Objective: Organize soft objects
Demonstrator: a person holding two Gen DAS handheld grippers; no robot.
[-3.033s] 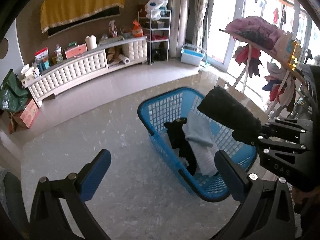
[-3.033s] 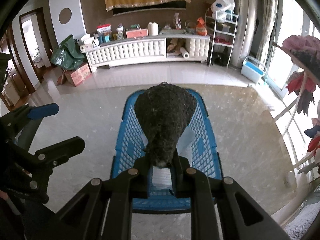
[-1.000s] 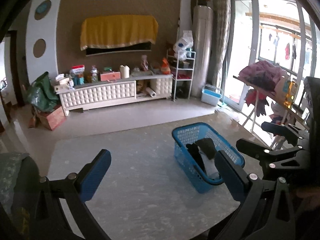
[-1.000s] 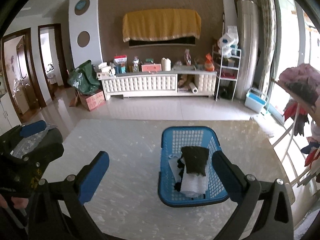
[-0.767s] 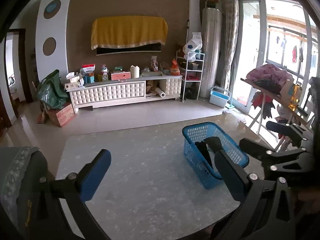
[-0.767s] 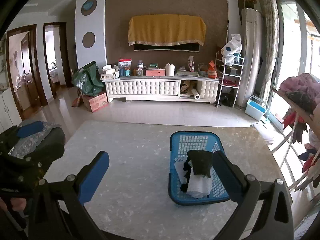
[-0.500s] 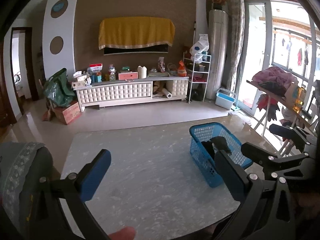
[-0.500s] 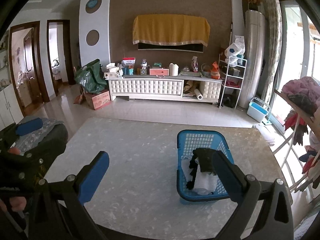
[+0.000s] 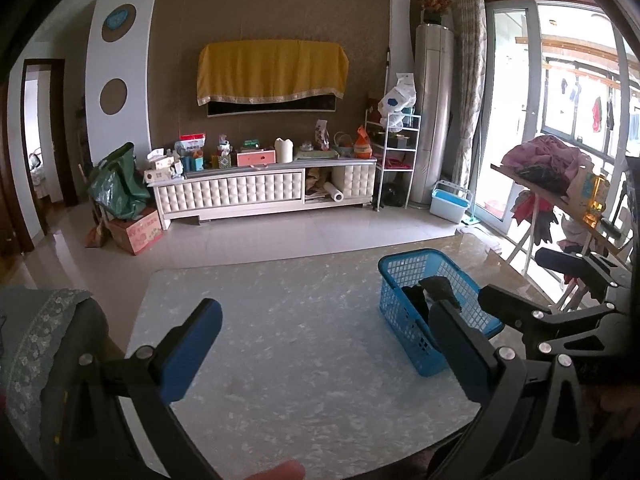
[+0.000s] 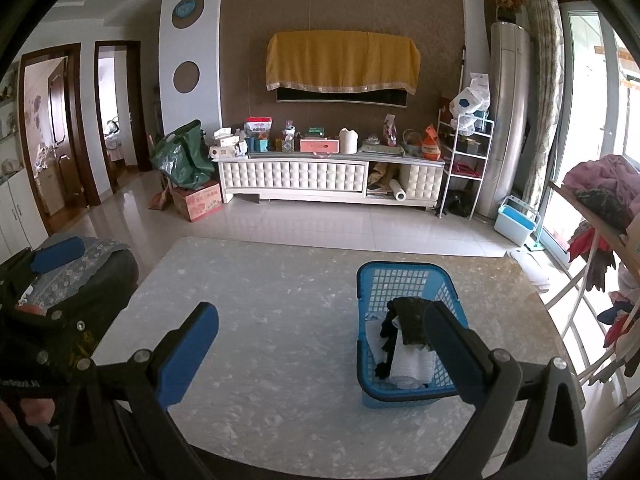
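Note:
A blue plastic basket (image 10: 400, 276) stands on the marble table (image 10: 272, 312) at its right side. It holds a dark fuzzy cloth (image 10: 412, 318), a white cloth (image 10: 410, 364) and a black cloth (image 10: 386, 328). The basket also shows in the left wrist view (image 9: 404, 276), with dark cloth (image 9: 438, 286) inside. My left gripper (image 9: 324, 352) is open and empty, held back over the table's near side. My right gripper (image 10: 320, 356) is open and empty, left of and above the basket's near end.
A white TV cabinet (image 10: 328, 180) with clutter lines the far wall. A clothes rack (image 10: 600, 208) with garments stands at the right by the window. A patterned grey cushion (image 9: 32, 344) sits at the table's left edge.
The right gripper let the dark fuzzy cloth go into the basket. Both grippers then drew back and up from the basket, which now looks smaller and farther away.

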